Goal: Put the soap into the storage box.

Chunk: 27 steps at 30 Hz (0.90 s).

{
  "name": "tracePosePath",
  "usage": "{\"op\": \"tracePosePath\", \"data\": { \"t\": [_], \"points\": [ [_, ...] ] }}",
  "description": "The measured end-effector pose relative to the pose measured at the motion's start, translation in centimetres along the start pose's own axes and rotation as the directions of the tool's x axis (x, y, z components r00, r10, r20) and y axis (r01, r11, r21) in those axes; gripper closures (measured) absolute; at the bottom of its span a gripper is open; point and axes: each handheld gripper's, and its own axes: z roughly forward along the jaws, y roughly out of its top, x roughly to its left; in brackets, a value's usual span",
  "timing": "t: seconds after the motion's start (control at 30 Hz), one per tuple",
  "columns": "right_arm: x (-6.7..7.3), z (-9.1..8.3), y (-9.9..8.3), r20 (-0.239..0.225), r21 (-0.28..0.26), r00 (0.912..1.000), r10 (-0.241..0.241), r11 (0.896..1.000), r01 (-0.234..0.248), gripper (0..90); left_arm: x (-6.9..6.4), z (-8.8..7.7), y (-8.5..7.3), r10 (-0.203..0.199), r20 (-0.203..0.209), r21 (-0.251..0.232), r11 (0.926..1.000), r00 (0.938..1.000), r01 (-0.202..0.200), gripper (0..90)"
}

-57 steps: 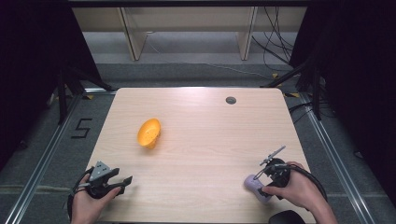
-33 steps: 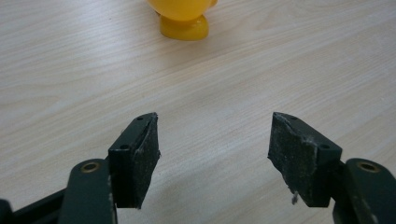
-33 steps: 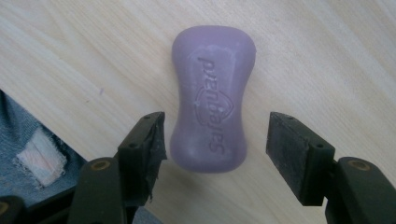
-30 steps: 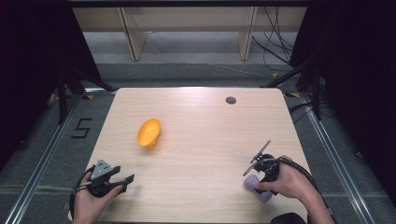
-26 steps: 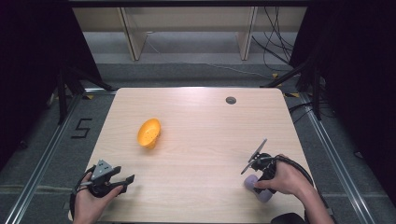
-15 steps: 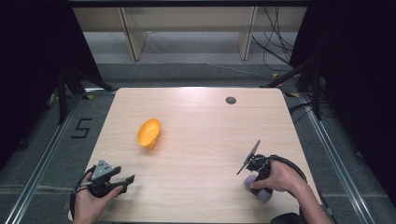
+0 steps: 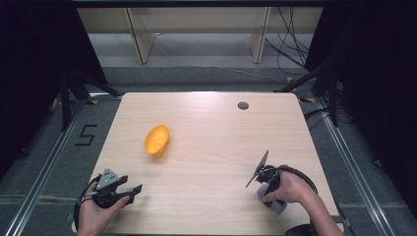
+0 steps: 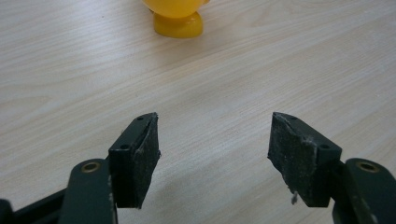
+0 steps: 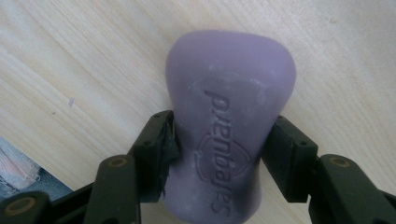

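A purple soap bar (image 9: 231, 88) with embossed lettering lies on the wooden table (image 7: 211, 128) near its front right corner, and its edge peeks out under the hand (image 7: 279, 207). My right gripper (image 9: 219, 149) points down at it. Its jaws have just been closing and both pads press on the bar's narrow waist. In the high view the right gripper (image 7: 269, 192) sits under the person's hand. My left gripper (image 7: 134, 193) rests at the front left, jaws wide apart (image 8: 215, 154) with nothing between them. An orange-yellow bowl (image 7: 157, 140) lies on its side at mid-left, with its foot (image 8: 180, 21) ahead of the left gripper.
A small dark round grommet (image 7: 243, 105) sits in the tabletop at the back right. Bare wood lies between the bowl and the soap. Grey floor with a painted "5" (image 7: 86, 134) lies left of the table, with cables and shelf legs behind.
The right gripper has shifted left and sunk onto the purple soap bar, and its jaws have closed on it. The left gripper and the bowl have stayed put.
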Motion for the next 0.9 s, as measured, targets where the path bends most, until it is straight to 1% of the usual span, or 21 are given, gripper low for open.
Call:
{"op": "tracePosePath", "data": {
  "t": [0.03,0.07,0.1,0.17,0.23,0.27,0.33,0.37,0.4,0.43,0.47,0.5,0.53,0.57,0.6,0.67,0.77,0.8,0.83,0.87,0.9],
  "points": [
    [0.2,0.0,0.1,-0.012,0.005,0.9997,0.02,1.0,-0.02,48.6,-0.1,0.0,0.0,-0.002,0.001,-0.002,1.0,1.0,0.002,33.1],
    [0.2,0.0,0.1,0.021,0.011,0.9998,0.003,1.0,-0.003,49.0,0.1,0.0,0.0,0.017,-0.007,0.015,0.9997,0.9998,-0.017,33.1],
    [0.2,0.0,0.1,0.011,0.009,0.9999,0.002,1.0,-0.002,49.3,0.0,0.0,0.0,0.006,0.003,0.002,1.0,1.0,-0.006,33.2],
    [0.1,0.1,0.1,0.018,0.004,0.9998,-0.012,1.0,0.012,49.7,0.1,0.0,0.0,0.016,0.003,0.002,0.9999,0.9999,-0.016,33.2],
    [0.3,0.0,0.1,0.042,0.007,0.9989,-0.019,1.0,0.018,49.8,0.1,0.0,0.0,0.016,0.009,0.005,0.9999,0.9998,-0.016,33.2],
    [0.4,0.0,-0.1,0.058,-0.007,0.9981,-0.022,1.0,0.022,49.9,0.2,0.0,0.0,0.018,0.007,0.008,0.9998,0.9998,-0.018,33.2],
    [0.7,0.0,-0.3,0.063,-0.009,0.9978,-0.02,1.0,0.021,50.0,0.1,0.0,0.0,0.019,0.007,0.003,0.9998,0.9998,-0.019,33.2],
    [0.6,0.1,-0.3,0.075,-0.032,0.9954,-0.06,0.998,0.062,50.0,0.1,0.0,0.0,0.019,0.007,0.003,0.9998,0.9998,-0.019,33.2],
    [0.7,0.1,-0.4,0.073,-0.044,0.9941,-0.08,0.996,0.083,50.1,0.1,0.1,0.0,0.002,0.008,0.002,1.0,1.0,-0.002,33.2],
    [0.7,0.1,-0.5,0.082,-0.048,0.9899,-0.116,0.992,0.12,50.1,0.0,0.0,0.0,0.002,0.003,0.001,1.0,1.0,-0.002,33.2],
    [0.7,0.1,-0.5,0.082,-0.048,0.9899,-0.116,0.992,0.12,50.1,0.0,0.0,0.0,0.002,0.003,0.001,1.0,1.0,-0.002,33.2],
    [1.3,0.1,-0.7,0.091,-0.073,0.989,-0.117,0.99,0.124,50.1,0.1,0.0,0.0,0.018,0.002,0.002,0.9998,0.9998,-0.018,33.2],
    [1.2,0.2,-0.9,0.104,-0.083,0.9847,-0.14,0.985,0.149,50.2,0.1,0.0,0.0,0.02,0.007,0.005,0.9998,0.9998,-0.02,33.2],
    [1.4,0.1,-1.0,0.116,-0.084,0.9814,-0.153,0.983,0.163,50.2,0.1,0.1,0.0,0.009,0.008,0.004,1.0,0.9999,-0.009,33.2],
    [1.5,0.1,-1.2,0.126,-0.091,0.9804,-0.151,0.982,0.163,50.2,0.1,0.1,0.0,0.018,0.008,0.004,0.9998,0.9998,-0.018,33.2],
    [1.6,0.1,-1.3,0.142,-0.103,0.9724,-0.185,0.974,0.2,50.2,0.0,0.1,-0.1,0.001,0.012,0.005,1.0,0.9999,-0.001,33.2],
    [2.0,0.0,-1.5,0.163,-0.108,0.9697,-0.182,0.974,0.201,50.2,0.0,0.1,-0.1,0.002,0.011,0.004,1.0,0.9999,-0.002,33.2],
    [2.1,0.1,-1.6,0.179,-0.132,0.961,-0.211,0.963,0.236,50.3,0.1,0.1,0.0,0.016,0.008,0.003,0.9999,0.9998,-0.016,33.2],
    [2.3,0.0,-1.6,0.184,-0.137,0.9609,-0.207,0.963,0.233,50.3,0.1,0.1,0.0,0.016,0.007,0.004,0.9999,0.9998,-0.016,33.2],
    [2.3,0.0,-1.6,0.186,-0.138,0.9552,-0.231,0.956,0.258,50.3,0.1,0.1,-0.1,0.005,0.009,0.006,1.0,1.0,-0.005,33.2],
    [2.3,0.0,-1.6,0.186,-0.138,0.9552,-0.231,0.956,0.258,50.3,0.1,0.1,-0.1,0.005,0.009,0.006,1.0,1.0,-0.005,33.2]
  ]
}}
